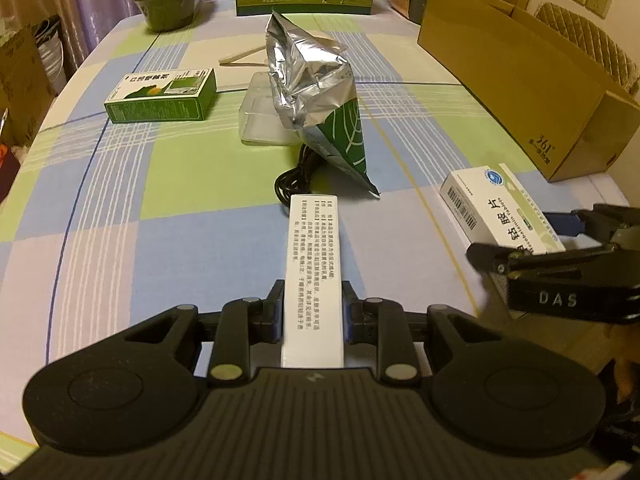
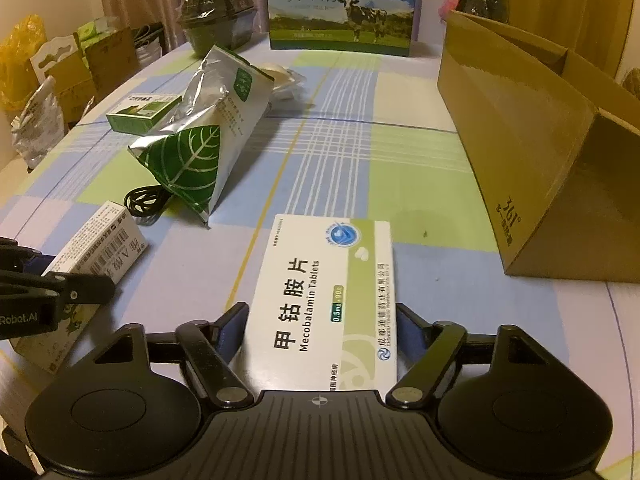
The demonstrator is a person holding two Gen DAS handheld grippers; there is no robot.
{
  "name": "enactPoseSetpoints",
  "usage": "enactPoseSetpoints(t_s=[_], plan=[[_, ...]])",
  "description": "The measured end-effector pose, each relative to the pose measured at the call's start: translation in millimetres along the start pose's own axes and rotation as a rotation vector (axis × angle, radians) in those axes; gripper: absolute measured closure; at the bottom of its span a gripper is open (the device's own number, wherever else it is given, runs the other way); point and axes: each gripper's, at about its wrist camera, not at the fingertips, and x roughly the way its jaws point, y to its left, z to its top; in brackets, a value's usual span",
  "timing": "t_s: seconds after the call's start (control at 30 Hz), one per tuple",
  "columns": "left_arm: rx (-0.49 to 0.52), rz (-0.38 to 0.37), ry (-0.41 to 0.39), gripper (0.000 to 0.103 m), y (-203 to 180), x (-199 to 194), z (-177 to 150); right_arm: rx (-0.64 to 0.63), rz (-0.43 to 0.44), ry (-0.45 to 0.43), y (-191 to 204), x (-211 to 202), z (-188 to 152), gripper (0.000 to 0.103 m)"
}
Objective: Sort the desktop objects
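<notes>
White slim box (image 1: 313, 276) pinched in left claw (image 1: 313, 312); pill box (image 2: 326, 300) pinched in right claw (image 2: 322, 328), both just above the checked cloth (image 2: 340, 152). Carrying step. Next: over to the brown carton (image 2: 520, 152) ahead and right, then let go inside.

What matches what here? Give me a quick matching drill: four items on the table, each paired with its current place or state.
Items:
1. narrow white box
2. Mecobalamin box
3. foil bag
4. green box

Places:
A. lying free at far left
B. in the right gripper
C. standing mid-table over a black cable
D. in the left gripper

Pairs: 1-D, 2-B, 3-C, 4-A
</notes>
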Motion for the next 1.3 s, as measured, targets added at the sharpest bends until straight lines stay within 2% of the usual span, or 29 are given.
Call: enactPoseSetpoints(t_s=[0.3,0.83,1.13,1.3], plan=[[0.012,-0.010,0.012,0.081,-2.8,-1.8,2.0,0.025,0.002,-0.021,-2.1,-4.3,1.6,0.035],[0.014,-0.063,-0.067,0.082,-24.0,-23.4,20.5,0.050,0.011,-0.093,-9.5,-30.5,8.9,0.035],[0.067,-0.067,-0.152,0.081,-52.4,-44.3,53.1,0.034,-0.025,-0.251,-23.1,-71.6,30.1,0.035],[0.079,-0.099,-0.204,0.082,-74.1,-54.8,78.6,0.065,-0.063,-0.300,-41.6,-87.0,47.2,0.035]])
